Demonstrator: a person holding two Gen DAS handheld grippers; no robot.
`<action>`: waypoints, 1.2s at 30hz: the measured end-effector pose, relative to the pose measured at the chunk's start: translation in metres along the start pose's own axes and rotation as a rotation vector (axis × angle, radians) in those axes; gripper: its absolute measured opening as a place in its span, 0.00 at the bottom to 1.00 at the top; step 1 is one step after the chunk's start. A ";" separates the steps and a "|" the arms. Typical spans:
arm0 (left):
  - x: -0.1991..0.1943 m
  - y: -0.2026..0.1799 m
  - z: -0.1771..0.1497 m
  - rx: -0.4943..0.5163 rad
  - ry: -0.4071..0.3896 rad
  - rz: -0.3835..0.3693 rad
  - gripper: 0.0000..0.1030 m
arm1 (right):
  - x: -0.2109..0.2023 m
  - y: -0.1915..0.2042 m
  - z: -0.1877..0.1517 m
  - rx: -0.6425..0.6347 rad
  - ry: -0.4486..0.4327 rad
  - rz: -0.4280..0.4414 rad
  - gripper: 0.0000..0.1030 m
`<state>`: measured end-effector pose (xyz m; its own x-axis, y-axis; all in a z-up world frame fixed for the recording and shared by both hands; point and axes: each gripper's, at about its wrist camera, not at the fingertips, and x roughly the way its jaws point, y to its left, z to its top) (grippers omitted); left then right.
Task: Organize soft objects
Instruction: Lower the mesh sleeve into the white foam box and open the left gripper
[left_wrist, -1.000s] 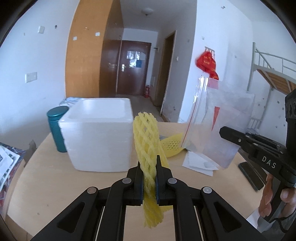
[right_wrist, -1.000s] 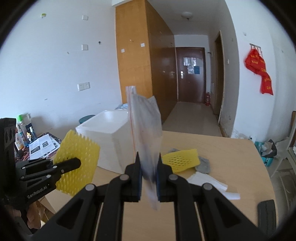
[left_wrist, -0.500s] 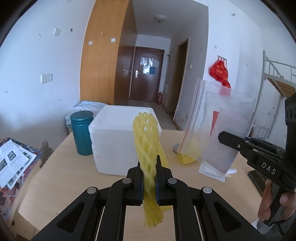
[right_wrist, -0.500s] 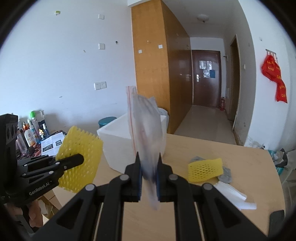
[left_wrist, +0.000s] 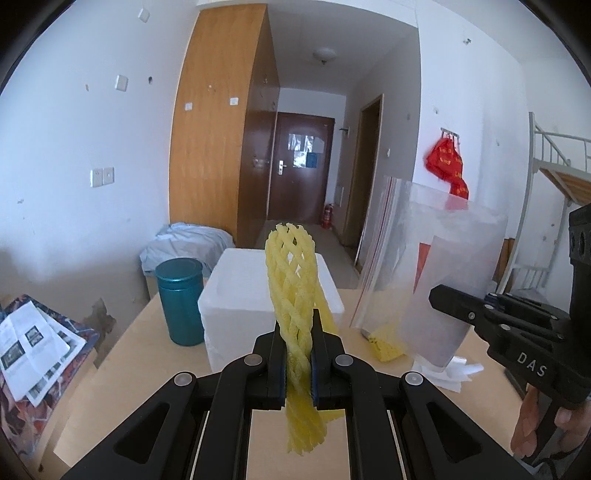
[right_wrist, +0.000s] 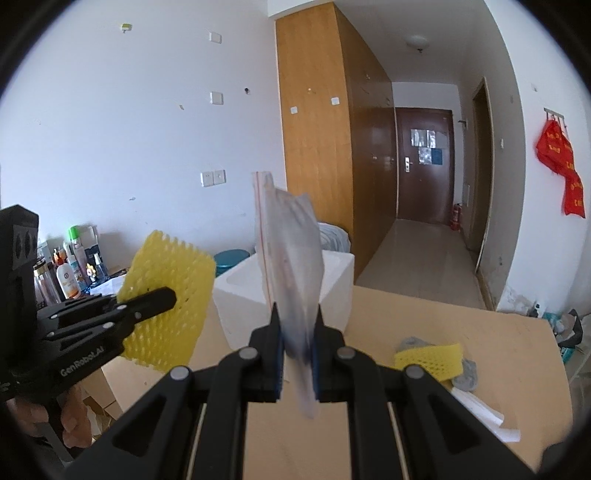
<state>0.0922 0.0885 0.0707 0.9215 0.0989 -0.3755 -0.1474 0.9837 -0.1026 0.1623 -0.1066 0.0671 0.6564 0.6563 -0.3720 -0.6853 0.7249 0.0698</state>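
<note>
We have lifted both tongs higher above the table (right_wrist: 424, 314) than before. Our left tongs (left_wrist: 298, 363) pinch the yellow foam net (left_wrist: 293, 288). Our right tongs (right_wrist: 297, 360) pinch the clear bag (right_wrist: 291, 258). Both hang in front of the white box (left_wrist: 236, 291). Another yellow net (right_wrist: 430, 360) lies right of the box.

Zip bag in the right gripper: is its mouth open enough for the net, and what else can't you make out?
- Zip bag mouth: edge-on in the right wrist view, washed out in the left wrist view; cannot tell.
- Second yellow foam net on the table: partly veiled by the bag in the left wrist view.
- Held yellow foam net: hides part of the white foam box.
</note>
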 end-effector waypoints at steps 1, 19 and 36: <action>0.002 0.001 0.001 -0.001 0.001 0.003 0.09 | 0.002 0.000 0.001 0.000 0.000 0.002 0.14; 0.064 0.010 0.042 0.021 -0.003 0.007 0.09 | 0.035 -0.010 0.027 -0.022 0.014 -0.008 0.14; 0.147 0.015 0.054 -0.006 0.093 0.011 0.09 | 0.048 -0.031 0.017 0.013 0.059 -0.050 0.14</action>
<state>0.2448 0.1262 0.0638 0.8827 0.0950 -0.4603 -0.1599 0.9817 -0.1039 0.2206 -0.0944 0.0629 0.6698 0.6061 -0.4290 -0.6476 0.7595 0.0619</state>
